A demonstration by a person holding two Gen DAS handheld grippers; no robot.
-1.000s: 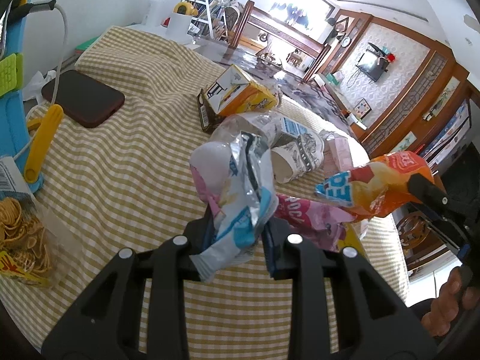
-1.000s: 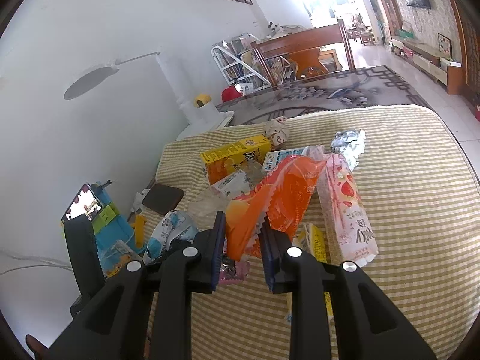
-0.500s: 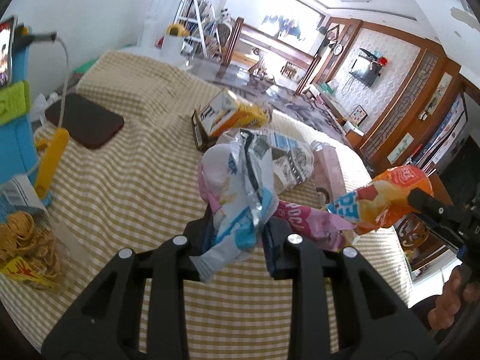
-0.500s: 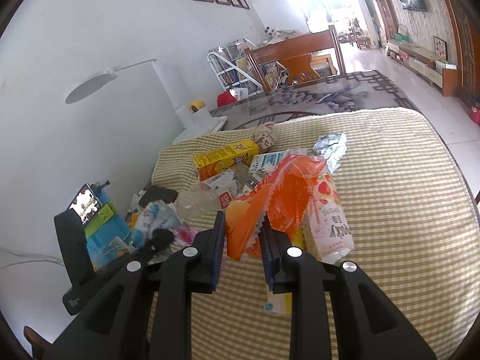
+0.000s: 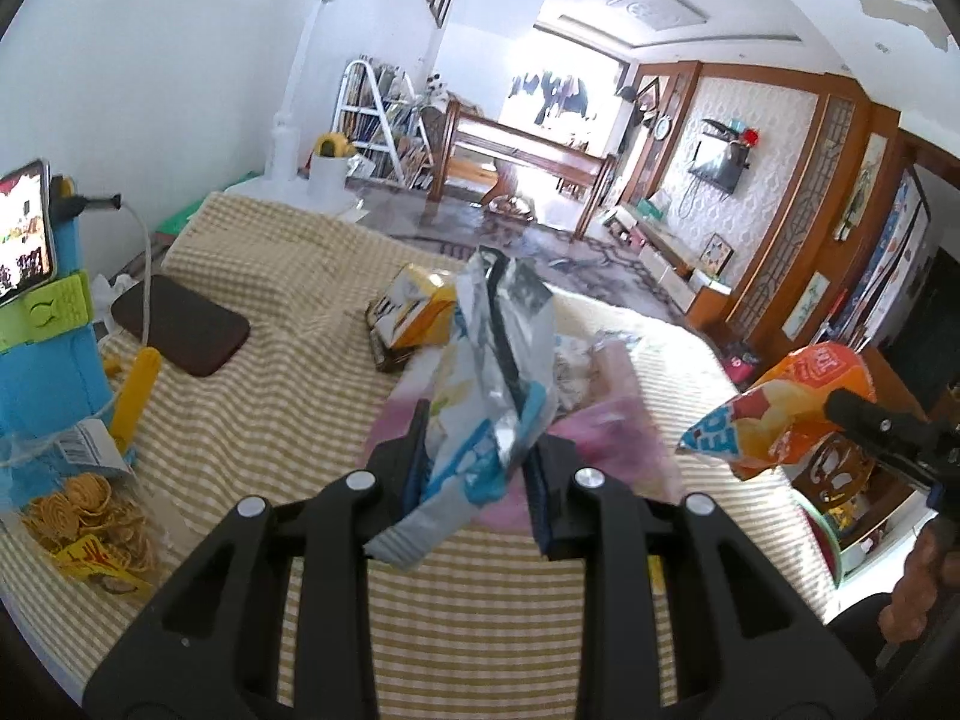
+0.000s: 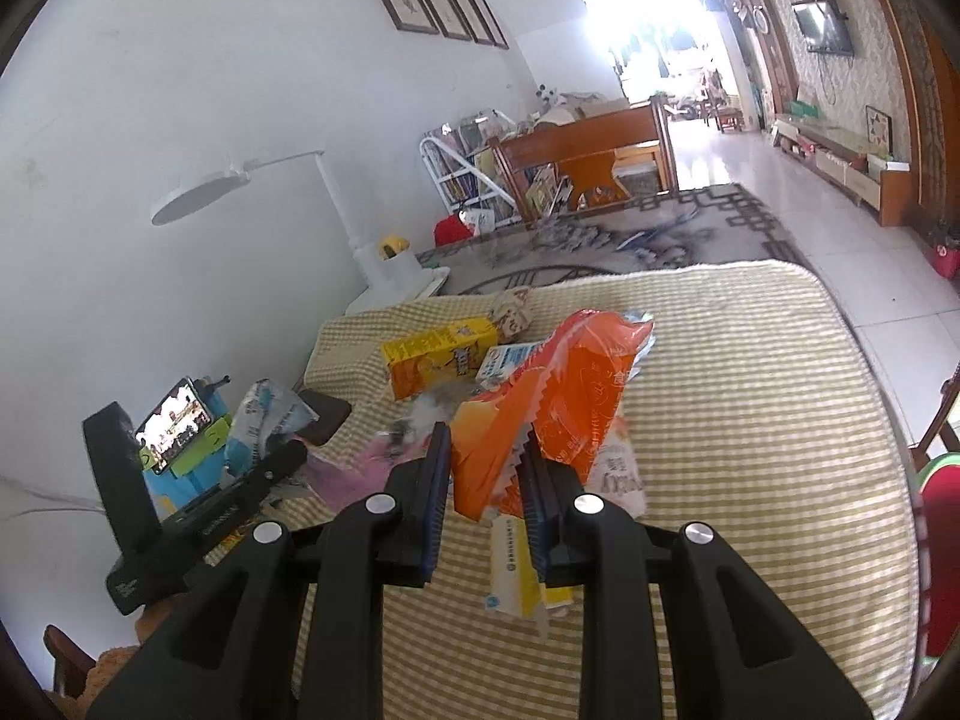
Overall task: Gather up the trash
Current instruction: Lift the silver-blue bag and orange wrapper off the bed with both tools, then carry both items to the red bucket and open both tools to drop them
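Left tongs (image 5: 480, 456) pinch silver-blue wrapper (image 5: 498, 372) — right tongs (image 6: 485, 468) pinch orange chip bag (image 6: 564, 396).

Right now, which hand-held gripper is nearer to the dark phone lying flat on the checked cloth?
Left. The left hand-held gripper, holding a blue-white wrapper, hovers just right of the dark phone. The right hand-held gripper, clamping an orange chip bag, is farther right.

Silver-blue wrapper (image 5: 486, 396) and orange chip bag (image 6: 558, 396) lifted higher off the checked tablecloth (image 6: 750, 420) than before
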